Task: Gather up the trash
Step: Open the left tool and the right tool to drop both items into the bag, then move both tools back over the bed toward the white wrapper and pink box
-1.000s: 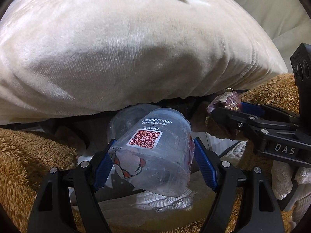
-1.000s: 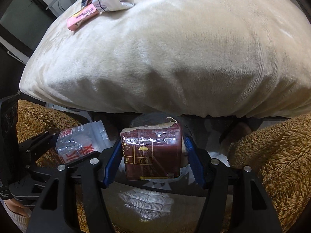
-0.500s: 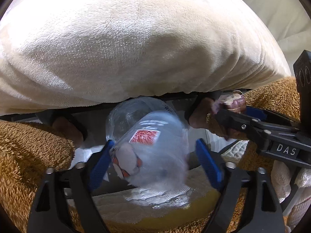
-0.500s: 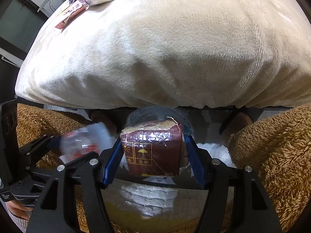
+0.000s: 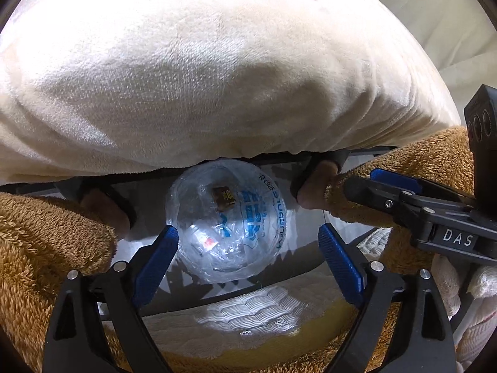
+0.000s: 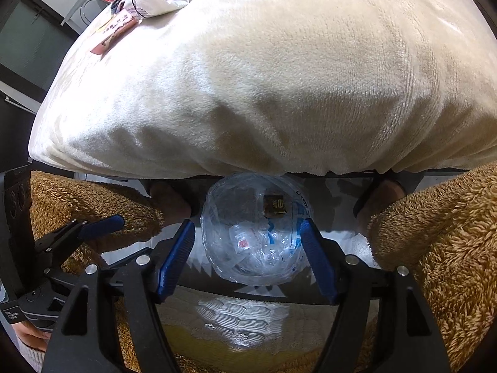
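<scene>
A clear trash bag with blue print stands open on the floor below both grippers. Inside it lie a dark red packet and a crumpled clear plastic cup. My left gripper hangs open above the bag's mouth with nothing between its blue pads. In the right wrist view the same bag holds the packet and the cup. The right gripper is above it, jaws opening and empty. Each gripper shows in the other's view: the right gripper and the left gripper.
A big cream cushion overhangs the bag from behind. Several wrappers lie on its far left corner. The person's legs in brown fuzzy trousers flank the bag, with slippered feet close to it.
The left gripper opened and the clear cup fell into the bag. The right gripper opened and the dark red packet dropped in too. Both grippers are now empty.
</scene>
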Action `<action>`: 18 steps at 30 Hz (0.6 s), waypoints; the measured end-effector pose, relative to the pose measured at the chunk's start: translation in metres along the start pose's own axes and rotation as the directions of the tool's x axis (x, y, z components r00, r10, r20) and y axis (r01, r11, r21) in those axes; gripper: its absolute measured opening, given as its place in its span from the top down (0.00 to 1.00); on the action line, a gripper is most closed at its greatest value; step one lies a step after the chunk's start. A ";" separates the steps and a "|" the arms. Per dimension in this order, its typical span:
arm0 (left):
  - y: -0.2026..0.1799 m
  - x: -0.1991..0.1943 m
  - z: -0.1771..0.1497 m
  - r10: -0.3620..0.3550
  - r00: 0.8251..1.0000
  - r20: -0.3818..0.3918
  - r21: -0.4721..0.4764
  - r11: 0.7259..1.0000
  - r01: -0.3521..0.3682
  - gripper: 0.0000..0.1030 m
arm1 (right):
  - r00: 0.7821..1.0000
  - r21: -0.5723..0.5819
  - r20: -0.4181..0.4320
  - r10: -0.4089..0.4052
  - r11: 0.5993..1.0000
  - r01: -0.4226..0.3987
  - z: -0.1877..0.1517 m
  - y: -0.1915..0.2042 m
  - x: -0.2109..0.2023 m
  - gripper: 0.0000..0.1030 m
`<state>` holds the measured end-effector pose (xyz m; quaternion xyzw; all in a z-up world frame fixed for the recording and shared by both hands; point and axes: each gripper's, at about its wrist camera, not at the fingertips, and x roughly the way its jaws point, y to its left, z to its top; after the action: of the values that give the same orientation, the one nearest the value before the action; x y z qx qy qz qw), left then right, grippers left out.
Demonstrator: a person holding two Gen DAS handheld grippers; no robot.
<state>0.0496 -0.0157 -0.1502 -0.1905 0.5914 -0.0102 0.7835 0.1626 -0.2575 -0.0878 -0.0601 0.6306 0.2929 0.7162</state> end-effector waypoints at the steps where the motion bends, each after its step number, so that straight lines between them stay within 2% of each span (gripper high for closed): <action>1: 0.000 -0.001 -0.001 -0.002 1.000 0.007 0.003 1.000 0.002 0.13 | 1.000 -0.001 0.007 0.005 1.000 -0.005 0.000 0.000 -0.002 0.32; 5: -0.002 -0.012 -0.002 -0.016 0.999 0.045 0.007 1.000 0.016 0.13 | 0.999 -0.005 0.039 0.036 0.999 -0.036 -0.001 -0.002 -0.012 0.32; 9: 0.000 -0.029 -0.004 -0.049 0.992 0.114 0.006 0.999 0.048 0.13 | 0.990 -0.018 0.096 0.104 0.995 -0.103 -0.004 -0.004 -0.031 0.32; 14: 0.004 -0.058 -0.006 -0.090 0.970 0.225 0.006 0.996 0.091 0.13 | 0.965 -0.054 0.184 0.186 0.982 -0.179 -0.005 -0.006 -0.059 0.32; 18: 0.010 -0.079 -0.005 -0.109 0.945 0.309 -0.008 0.993 0.117 0.13 | 0.945 -0.109 0.249 0.212 0.976 -0.190 -0.001 -0.004 -0.080 0.32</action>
<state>0.0190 0.0106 -0.0820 -0.2335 0.4504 -0.0177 0.8616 0.1612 -0.2889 -0.0139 0.0137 0.5216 0.3958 0.7557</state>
